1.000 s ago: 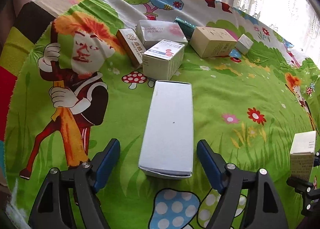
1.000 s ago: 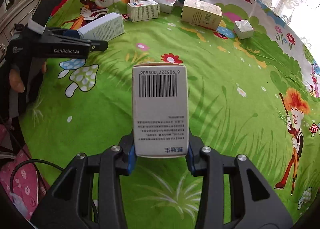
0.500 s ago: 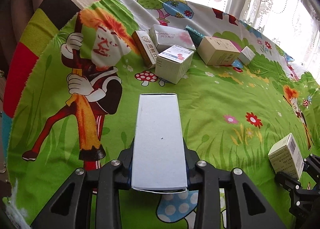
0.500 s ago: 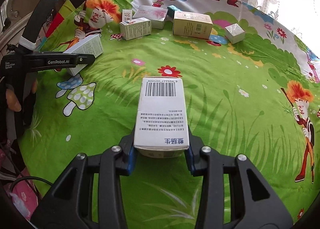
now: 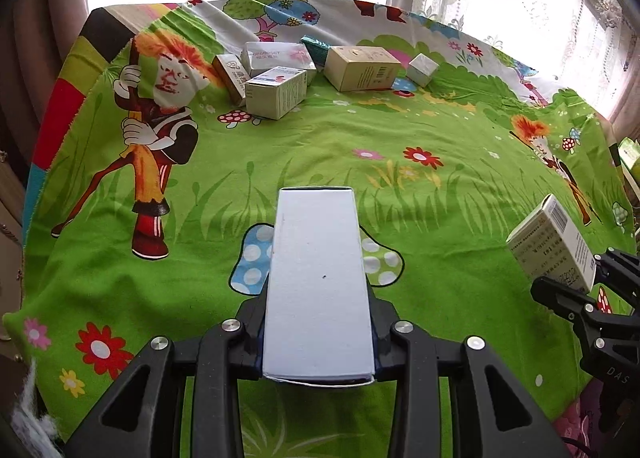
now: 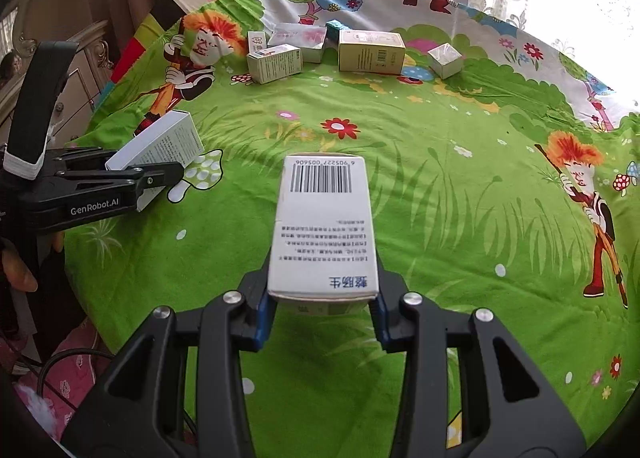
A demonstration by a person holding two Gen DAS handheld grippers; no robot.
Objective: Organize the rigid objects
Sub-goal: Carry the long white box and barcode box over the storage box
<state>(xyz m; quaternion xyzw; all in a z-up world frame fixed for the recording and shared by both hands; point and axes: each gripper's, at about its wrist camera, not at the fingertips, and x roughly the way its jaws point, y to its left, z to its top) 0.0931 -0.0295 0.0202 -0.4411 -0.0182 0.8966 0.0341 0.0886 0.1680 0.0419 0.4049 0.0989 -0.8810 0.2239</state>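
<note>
My left gripper (image 5: pixel 318 332) is shut on a long plain white box (image 5: pixel 318 282), held lifted above the green cartoon cloth (image 5: pixel 440 198); the same box (image 6: pixel 160 146) shows at the left of the right wrist view, in the left gripper (image 6: pixel 160 182). My right gripper (image 6: pixel 320 312) is shut on a white box with a barcode (image 6: pixel 324 226), also off the cloth; it appears at the right edge of the left wrist view as the barcode box (image 5: pixel 554 244).
Several boxes cluster at the far side of the cloth: a white-and-blue carton (image 5: pixel 276 92), a tan box (image 5: pixel 362 68), a small white cube (image 5: pixel 422 69), a pale wide box (image 5: pixel 276 56). Curtained windows stand behind. A cabinet (image 6: pixel 80 70) is at left.
My left gripper closed on the long white box and drew it back toward the near edge, off the cloth. The right gripper with the barcode box also pulled back and rolled slightly.
</note>
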